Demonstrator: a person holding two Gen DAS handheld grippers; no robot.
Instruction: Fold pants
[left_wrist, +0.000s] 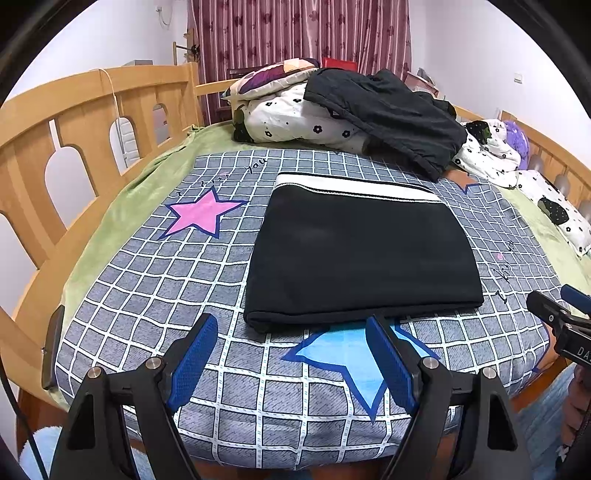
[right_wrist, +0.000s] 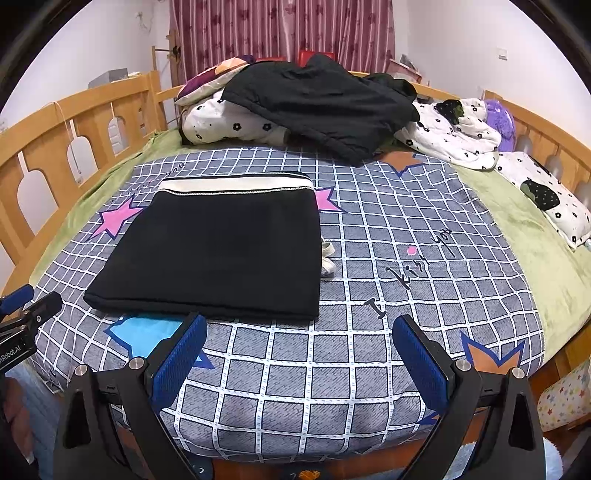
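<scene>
I've got the pants (left_wrist: 364, 254) folded flat mid-bed (left_wrist: 258, 387), both the left gripper (left_wrist: 291, 354) and the right gripper (right_wrist: 299, 354) hovering short of the near fold, jaws spread and empty. Careless nudging there could rumple the stack.

**A wooden bed, its covers, and what lies on them**

The bed (left_wrist: 92, 96) has a light wooden railing with arched cut-outs along both sides. A green blanket (right_wrist: 517, 221) covers the mattress, and over it lies a grey checked sheet (right_wrist: 369, 369) printed with pink, blue and orange stars. On the sheet, near its front edge, rest the folded black pants (left_wrist: 362, 254), white waistband at the far end. Just beside them lies a small white scrap (right_wrist: 327, 258). Further back is a heap of white flowered bedding (left_wrist: 295, 118) with a loose dark garment (left_wrist: 391, 114) draped over it.
</scene>
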